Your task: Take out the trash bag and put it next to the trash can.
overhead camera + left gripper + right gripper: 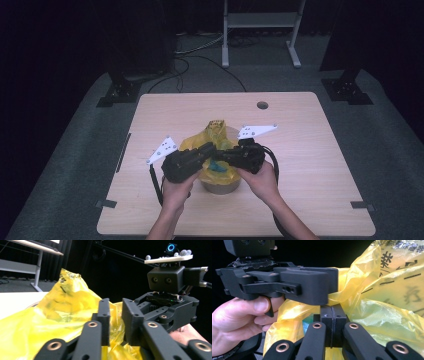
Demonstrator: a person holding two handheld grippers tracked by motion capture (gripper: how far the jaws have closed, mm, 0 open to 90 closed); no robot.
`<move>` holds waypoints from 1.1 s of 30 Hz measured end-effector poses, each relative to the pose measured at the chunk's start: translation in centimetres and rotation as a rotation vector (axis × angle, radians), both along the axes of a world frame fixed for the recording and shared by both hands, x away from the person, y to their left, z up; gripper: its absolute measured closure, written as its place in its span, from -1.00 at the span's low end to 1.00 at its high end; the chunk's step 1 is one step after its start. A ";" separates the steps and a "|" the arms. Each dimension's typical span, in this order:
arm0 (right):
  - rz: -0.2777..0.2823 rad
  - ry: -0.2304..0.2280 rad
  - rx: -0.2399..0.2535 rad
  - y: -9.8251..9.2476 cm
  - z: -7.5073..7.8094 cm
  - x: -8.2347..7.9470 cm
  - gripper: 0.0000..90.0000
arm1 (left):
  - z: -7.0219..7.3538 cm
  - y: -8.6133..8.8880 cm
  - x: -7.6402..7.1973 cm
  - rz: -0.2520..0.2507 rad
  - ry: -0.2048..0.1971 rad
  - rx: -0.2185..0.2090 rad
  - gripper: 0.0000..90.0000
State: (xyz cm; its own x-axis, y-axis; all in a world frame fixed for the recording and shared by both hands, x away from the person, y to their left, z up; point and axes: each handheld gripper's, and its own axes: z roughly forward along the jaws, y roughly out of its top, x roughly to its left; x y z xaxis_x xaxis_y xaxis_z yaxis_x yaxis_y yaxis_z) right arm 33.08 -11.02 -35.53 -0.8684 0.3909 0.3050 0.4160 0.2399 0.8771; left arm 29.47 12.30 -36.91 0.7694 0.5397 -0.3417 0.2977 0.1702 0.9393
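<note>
Yellow bag (216,145) over a pot (220,185), mid-desk (310,165) toward near edge. Left tool (116,315) slightly spread, film between jaws. Right tool (331,315) pressed together, pinching bag.

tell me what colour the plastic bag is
Yellow, translucent, with dark print; the bag shows best in the right gripper view.

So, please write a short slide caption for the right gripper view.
Right gripper shut on yellow plastic bag, left gripper just above.
</note>
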 end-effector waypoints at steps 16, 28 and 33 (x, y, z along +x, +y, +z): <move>-0.045 -0.020 0.029 -1.8 1.0 0.2 1.00 | 0.9 3.4 0.2 0.111 0.027 -0.032 -0.18; -0.048 -0.025 0.092 -2.8 2.4 0.1 1.00 | 1.3 5.3 0.3 0.154 0.040 -0.068 -0.43; -0.065 -0.043 0.110 -3.4 3.6 0.1 1.00 | 1.3 5.6 0.3 0.170 0.054 -0.089 -0.56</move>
State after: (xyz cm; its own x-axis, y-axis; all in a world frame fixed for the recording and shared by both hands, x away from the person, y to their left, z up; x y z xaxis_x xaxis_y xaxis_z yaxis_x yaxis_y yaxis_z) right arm 33.19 -14.42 -31.97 -0.8556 0.4131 0.3120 0.3889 0.1151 0.9141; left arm 29.80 17.89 -35.64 0.6490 0.6262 -0.4321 0.3075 0.3035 0.9018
